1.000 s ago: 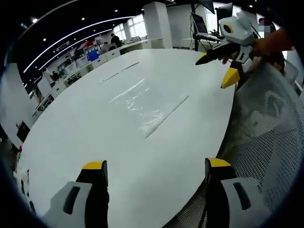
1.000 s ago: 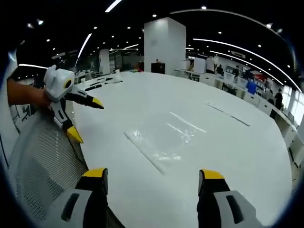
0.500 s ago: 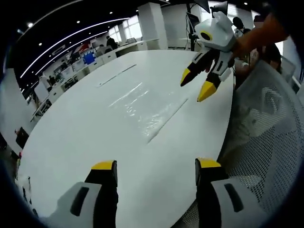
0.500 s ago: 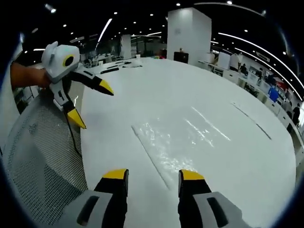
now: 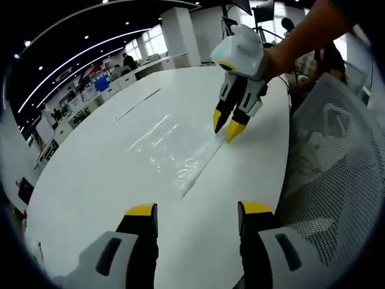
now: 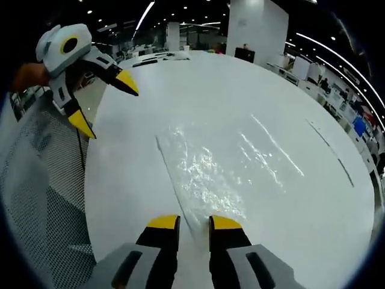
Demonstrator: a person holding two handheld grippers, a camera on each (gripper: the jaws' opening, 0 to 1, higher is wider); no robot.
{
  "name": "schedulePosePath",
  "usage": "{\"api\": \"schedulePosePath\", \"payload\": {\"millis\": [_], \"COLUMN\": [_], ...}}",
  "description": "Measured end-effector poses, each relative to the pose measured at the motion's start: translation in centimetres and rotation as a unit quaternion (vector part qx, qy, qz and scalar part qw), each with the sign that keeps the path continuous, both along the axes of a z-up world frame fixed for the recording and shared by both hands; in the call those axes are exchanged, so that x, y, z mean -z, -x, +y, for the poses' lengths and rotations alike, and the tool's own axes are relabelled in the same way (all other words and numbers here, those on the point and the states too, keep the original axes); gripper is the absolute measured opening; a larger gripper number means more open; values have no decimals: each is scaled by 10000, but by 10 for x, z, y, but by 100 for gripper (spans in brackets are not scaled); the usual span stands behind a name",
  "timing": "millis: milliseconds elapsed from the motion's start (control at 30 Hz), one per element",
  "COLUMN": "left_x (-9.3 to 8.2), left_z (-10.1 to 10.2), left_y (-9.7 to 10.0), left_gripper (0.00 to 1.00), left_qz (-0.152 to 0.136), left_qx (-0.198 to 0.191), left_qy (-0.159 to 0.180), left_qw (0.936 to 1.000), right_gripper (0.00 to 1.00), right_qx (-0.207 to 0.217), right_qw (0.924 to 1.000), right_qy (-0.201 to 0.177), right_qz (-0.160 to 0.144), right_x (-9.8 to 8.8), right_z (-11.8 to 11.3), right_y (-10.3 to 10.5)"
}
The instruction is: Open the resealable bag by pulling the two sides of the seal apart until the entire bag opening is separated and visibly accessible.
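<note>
White and broad, the table (image 5: 90, 180) carries the clear resealable bag (image 5: 171, 147) lying flat near its chair-side edge, with an open-plan office behind. In the right gripper view the right gripper (image 6: 194, 224) has its yellow-tipped jaws nearly together, a narrow gap left between them, poised at the seal strip (image 6: 174, 180) along the bag's near edge; whether they touch or pinch the plastic cannot be told. In the left gripper view that same gripper (image 5: 227, 124) points down at the far end of the bag's seal edge. The left gripper (image 5: 190, 211) stands with jaws wide apart and nothing between them, short of the bag's near corner. Compared with half a second ago, the right gripper's jaws have narrowed and it has come down from above the table to the bag's seal, while the left gripper's gap has closed slightly
</note>
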State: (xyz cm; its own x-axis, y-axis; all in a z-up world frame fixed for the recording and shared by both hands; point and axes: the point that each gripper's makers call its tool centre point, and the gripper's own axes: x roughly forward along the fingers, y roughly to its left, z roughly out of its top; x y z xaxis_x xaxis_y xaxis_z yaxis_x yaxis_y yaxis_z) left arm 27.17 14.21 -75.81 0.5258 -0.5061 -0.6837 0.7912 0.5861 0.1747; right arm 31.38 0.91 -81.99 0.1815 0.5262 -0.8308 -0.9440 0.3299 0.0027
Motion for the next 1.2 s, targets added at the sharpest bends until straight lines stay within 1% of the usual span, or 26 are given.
{"api": "schedulePosePath", "payload": {"millis": [33,67,100,133,167,233,267,300,400,433,467,533,633,667,767,867,933,967,1067,1100,1167,1200], "left_x": [0,0,0,0,1,3,4,6,11,11,13,15,19,19,18,19,17,16,11,10,10,10], "left_z": [0,0,0,0,0,-1,-1,-1,-3,-3,-4,-5,-7,-7,-10,-12,-13,-15,-18,-19,-22,-23], "left_y": [-1,-2,-4,-4,-5,-7,-7,-8,-10,-10,-12,-13,-14,-15,-18,-20,-24,-25,-29,-29,-29,-28], "left_gripper": [52,52,51,51,51,50,49,49,49,49,48,48,47,46,45,43,41,40,36,35,31,29], "left_qz": [1,-7,-1,10,15,35,63,76,130,135,129,146,156,151,38,0,-123,-203,-400,-422,-467,-476], "left_qx": [22,45,57,70,92,121,140,162,237,251,293,372,481,501,650,826,974,1086,1213,1252,1353,1422], "left_qy": [-10,-20,-29,-36,-40,-54,-64,-67,-94,-102,-120,-152,-229,-251,-314,-426,-505,-540,-589,-590,-632,-657], "left_qw": [10000,10000,10000,10000,9999,9999,9999,9998,9996,9995,9994,9991,9985,9983,9974,9957,9939,9924,9901,9895,9877,9865], "right_gripper": [14,13,11,9,8,3,3,2,0,0,0,0,0,0,0,0,0,0,0,0,0,0], "right_qx": [-73,-78,-289,-430,-622,-841,-1027,-1093,-1068,-1168,-1237,-1356,-1383,-1369,-1441,-1549,-1620,-1666,-1740,-1735,-1745,-1717], "right_qw": [9997,9999,9995,9990,9977,9961,9939,9932,9933,9919,9910,9889,9886,9891,9883,9867,9858,9850,9833,9833,9829,9833], "right_qy": [-164,-22,101,119,208,259,334,329,366,409,424,488,389,342,293,302,298,335,516,556,589,611], "right_qz": [-166,-109,-121,-92,-161,-119,-230,-220,-232,-301,-287,-373,-443,-418,-403,-376,-333,-304,-117,-40,-49,-3], "right_x": [-3,0,-2,-1,-1,-1,0,-1,0,-1,-1,-4,-11,-13,-16,-20,-22,-22,-20,-19,-21,-21], "right_z": [5,2,0,0,1,3,4,4,4,4,4,4,5,6,5,5,6,5,0,-2,-2,-3], "right_y": [-5,-5,-3,0,0,5,5,7,6,6,8,8,8,9,13,19,24,26,35,37,39,40]}}
